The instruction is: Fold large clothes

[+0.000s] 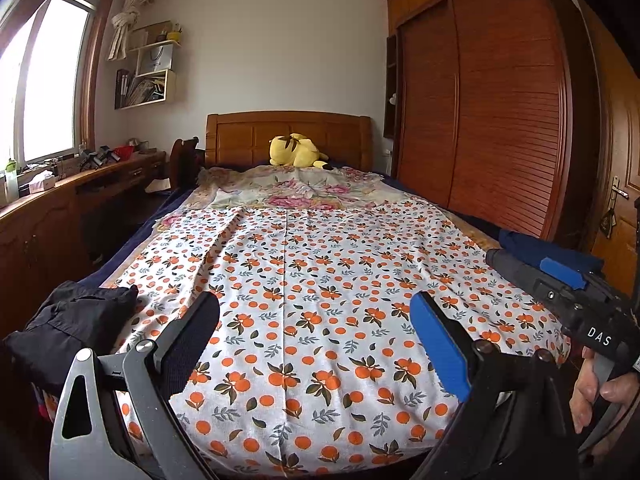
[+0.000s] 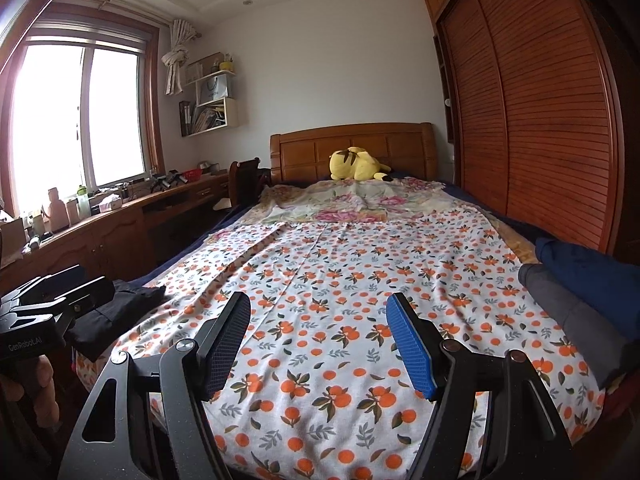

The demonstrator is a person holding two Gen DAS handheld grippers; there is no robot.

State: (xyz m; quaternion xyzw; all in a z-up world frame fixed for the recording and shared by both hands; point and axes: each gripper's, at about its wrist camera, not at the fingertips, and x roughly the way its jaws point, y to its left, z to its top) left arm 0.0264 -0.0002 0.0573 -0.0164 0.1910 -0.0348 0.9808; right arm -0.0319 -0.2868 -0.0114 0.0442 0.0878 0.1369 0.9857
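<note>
Orange-print cloth point(image 1: 312, 288) flat across bed, wardrobe point(image 1: 480, 112) alongside.

Open passage: the orange-print cloth point(image 1: 304, 280) lies flat across the bed, unobstructed from the near edge toward 12 o'clock, between and ahead of both wide-open claws, left claw point(image 1: 316, 320) and right claw point(image 2: 320, 328), with nothing between their fingers. Obstacles at the edges: black folded garment point(image 1: 72, 320) at 9 o'clock on the near left corner; grey and navy folded pile point(image 2: 584, 292) at 3 o'clock on the right edge; yellow plush toy point(image 1: 296, 151) at 12 o'clock by the headboard point(image 1: 240, 136). Side limits: wooden bench point(image 2: 120, 216) along 9–10 o'clock, wardrobe point(image 1: 480, 112) close along 2–3 o'clock.
</note>
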